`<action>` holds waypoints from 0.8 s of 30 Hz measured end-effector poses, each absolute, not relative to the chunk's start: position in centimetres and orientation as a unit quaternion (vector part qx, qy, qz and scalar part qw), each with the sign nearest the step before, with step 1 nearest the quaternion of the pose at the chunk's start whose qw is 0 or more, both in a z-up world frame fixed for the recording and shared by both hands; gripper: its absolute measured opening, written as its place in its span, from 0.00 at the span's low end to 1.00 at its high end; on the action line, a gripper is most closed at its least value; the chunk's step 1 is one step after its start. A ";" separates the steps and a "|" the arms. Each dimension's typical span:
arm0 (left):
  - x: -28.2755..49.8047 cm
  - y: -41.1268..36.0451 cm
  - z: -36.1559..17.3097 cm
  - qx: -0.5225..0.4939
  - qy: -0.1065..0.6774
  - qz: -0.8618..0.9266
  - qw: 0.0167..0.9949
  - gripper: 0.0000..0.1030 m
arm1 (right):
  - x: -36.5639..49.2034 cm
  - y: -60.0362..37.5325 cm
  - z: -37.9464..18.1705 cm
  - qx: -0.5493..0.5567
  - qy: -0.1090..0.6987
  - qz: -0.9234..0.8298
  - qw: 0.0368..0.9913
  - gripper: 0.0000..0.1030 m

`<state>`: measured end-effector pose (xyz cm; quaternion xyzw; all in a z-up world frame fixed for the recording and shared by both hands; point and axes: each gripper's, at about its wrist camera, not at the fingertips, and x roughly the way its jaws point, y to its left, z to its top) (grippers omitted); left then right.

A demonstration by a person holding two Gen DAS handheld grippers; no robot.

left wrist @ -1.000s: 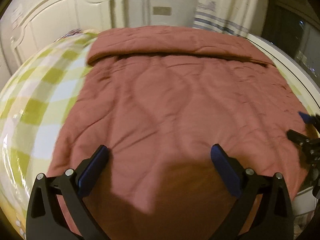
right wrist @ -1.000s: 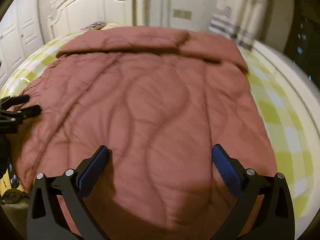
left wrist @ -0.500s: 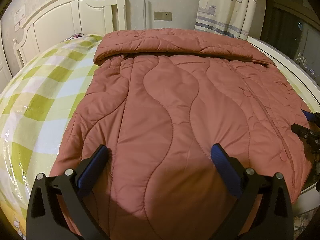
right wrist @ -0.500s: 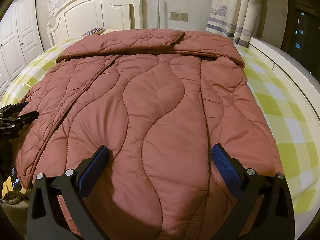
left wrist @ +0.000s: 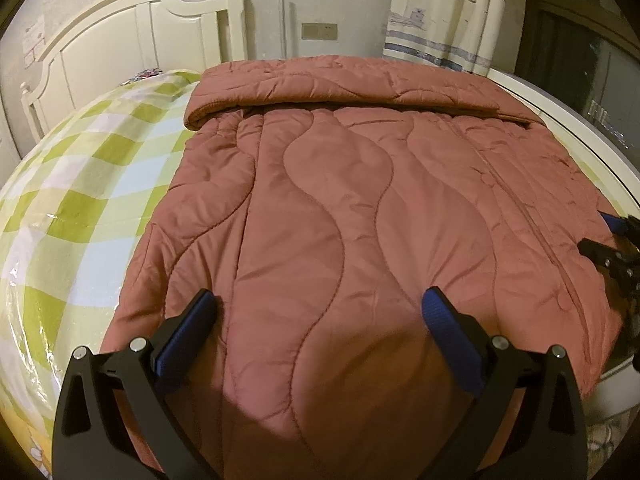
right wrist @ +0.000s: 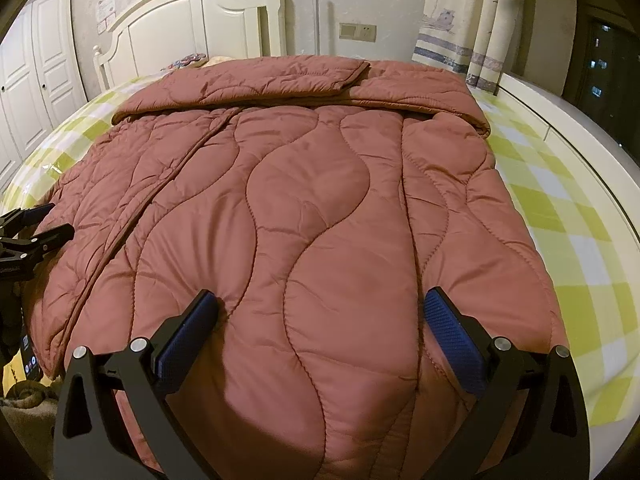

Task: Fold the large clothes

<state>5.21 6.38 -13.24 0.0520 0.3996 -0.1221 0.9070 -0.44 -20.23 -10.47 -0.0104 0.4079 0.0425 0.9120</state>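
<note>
A large rust-red quilted coat point(left wrist: 340, 200) lies spread flat on the bed, its far end folded back toward me into a thick band point(left wrist: 340, 80). It also fills the right wrist view point(right wrist: 300, 208). My left gripper point(left wrist: 318, 320) is open, hovering over the coat's near left part. My right gripper point(right wrist: 320, 320) is open, hovering over the near right part. Each gripper shows at the edge of the other's view: the right one at the far right point(left wrist: 616, 244), the left one at the far left point(right wrist: 28, 236).
The bed has a green and white checked cover point(left wrist: 80, 200) under clear plastic. A white headboard point(right wrist: 192, 24) stands at the far end, a curtain point(right wrist: 460, 32) at the back right, white wardrobe doors point(right wrist: 36, 72) on the left.
The views have steadied from blurred to sharp. Both grippers have tilted slightly so more of the wall and headboard shows. The coat lies the same; both grippers stay open.
</note>
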 end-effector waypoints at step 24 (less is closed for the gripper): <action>2.1 16.0 -12.8 -0.074 0.399 -0.169 0.898 0.67 | -8.9 -30.3 -10.3 0.097 0.384 0.028 0.918 0.47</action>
